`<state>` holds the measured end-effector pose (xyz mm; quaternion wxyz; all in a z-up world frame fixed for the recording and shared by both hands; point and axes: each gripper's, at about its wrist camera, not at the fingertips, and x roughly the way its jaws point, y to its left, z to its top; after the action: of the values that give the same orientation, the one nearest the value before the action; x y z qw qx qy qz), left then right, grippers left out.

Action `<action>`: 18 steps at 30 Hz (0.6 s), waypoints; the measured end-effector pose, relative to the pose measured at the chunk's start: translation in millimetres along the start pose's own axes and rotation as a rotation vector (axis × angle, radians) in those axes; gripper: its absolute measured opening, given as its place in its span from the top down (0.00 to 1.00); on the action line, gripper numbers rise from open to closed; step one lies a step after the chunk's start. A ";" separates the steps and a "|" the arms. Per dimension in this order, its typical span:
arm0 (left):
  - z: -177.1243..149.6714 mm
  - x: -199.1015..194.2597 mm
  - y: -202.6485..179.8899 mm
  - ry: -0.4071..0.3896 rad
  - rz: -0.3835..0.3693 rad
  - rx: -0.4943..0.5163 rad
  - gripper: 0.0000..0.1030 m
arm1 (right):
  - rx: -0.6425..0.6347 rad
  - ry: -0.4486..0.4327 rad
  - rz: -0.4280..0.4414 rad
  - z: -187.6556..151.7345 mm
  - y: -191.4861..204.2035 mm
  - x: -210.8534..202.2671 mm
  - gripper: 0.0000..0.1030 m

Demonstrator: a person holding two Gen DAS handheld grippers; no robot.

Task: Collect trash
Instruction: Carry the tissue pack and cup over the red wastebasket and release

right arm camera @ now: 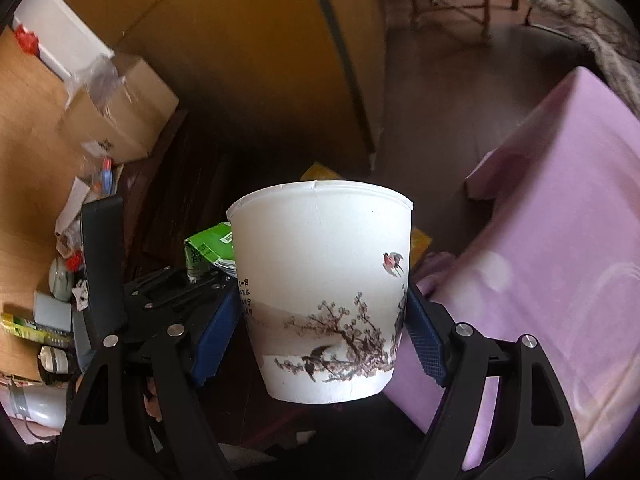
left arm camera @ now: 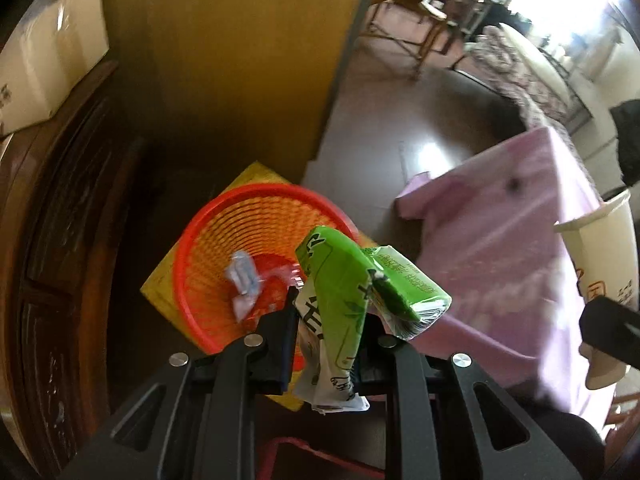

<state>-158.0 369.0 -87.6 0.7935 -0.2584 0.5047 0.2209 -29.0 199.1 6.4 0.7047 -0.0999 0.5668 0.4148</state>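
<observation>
Left hand-held gripper: clenched on a crumpled green drink carton, which sticks up and forward out of the pads, folded over to the right at its top
Orange basket: just ahead of and below the left fingertips, a little to their left, sitting on a yellow sheet; scraps of wrapper already lie in its bottom
Step in hand, as I judge it: carrying both pieces of trash to the basket, carton first
Doing it well, left side: bring the carton's drooping end fully over the basket mouth before letting go, since most of it now hangs to the right of the rim; point the fingers down into the opening so the flattened carton slides off the pads rather than catching on one
Right hand-held gripper: grasping a white paper cup with a bird-and-blossom print, upright, blue pads pressing its lower wall on both sides
Cup's place: between the right fingers, blocking the view ahead; the basket cannot be seen from this side
Pink-covered table: close on the right of the cup
Doing it well, right side: keep the squeeze light so the thin wall does not buckle, hold clear of the left gripper just to its left, and wait for the carton to drop before moving over the rim
</observation>
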 end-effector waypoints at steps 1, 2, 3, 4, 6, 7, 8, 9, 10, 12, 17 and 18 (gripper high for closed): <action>0.6 3.5 5.1 0.006 0.000 -0.009 0.79 | -0.008 0.026 0.009 5.8 5.7 10.1 0.26; 1.5 8.2 11.8 0.017 0.001 -0.021 0.79 | -0.011 0.042 0.016 7.3 10.5 17.6 0.26; 2.4 11.8 17.0 0.022 0.006 -0.029 0.79 | -0.010 0.063 0.025 10.8 14.5 25.5 0.26; 2.4 14.0 19.2 0.025 0.010 -0.035 0.79 | -0.008 0.079 0.034 13.6 18.6 33.4 0.26; 4.0 20.3 27.9 0.033 0.013 -0.053 0.79 | -0.001 0.098 0.052 18.2 24.9 44.1 0.26; 3.8 22.5 29.1 0.037 0.014 -0.059 0.79 | 0.004 0.108 0.056 20.6 28.5 51.4 0.26; 4.1 25.9 32.5 0.040 0.016 -0.067 0.79 | 0.006 0.113 0.056 20.9 29.6 55.2 0.26; 4.6 29.2 38.0 0.045 0.019 -0.077 0.79 | 0.008 0.122 0.057 22.4 31.4 61.0 0.26; 4.0 31.8 37.0 0.048 0.023 -0.081 0.79 | 0.010 0.127 0.058 23.1 32.7 64.0 0.26; 4.1 37.4 43.2 0.055 0.037 -0.089 0.79 | 0.027 0.141 0.069 26.8 34.7 75.9 0.26; 3.1 48.7 55.6 0.068 0.053 -0.125 0.79 | 0.036 0.161 0.084 33.6 41.1 93.1 0.25; 3.1 50.7 58.5 0.070 0.056 -0.135 0.79 | 0.044 0.153 0.079 35.2 41.3 95.2 0.25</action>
<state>-171.7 420.5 -143.9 0.7496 -0.3045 0.5233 0.2674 -31.4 291.7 -52.0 0.6444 -0.0932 0.6315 0.4210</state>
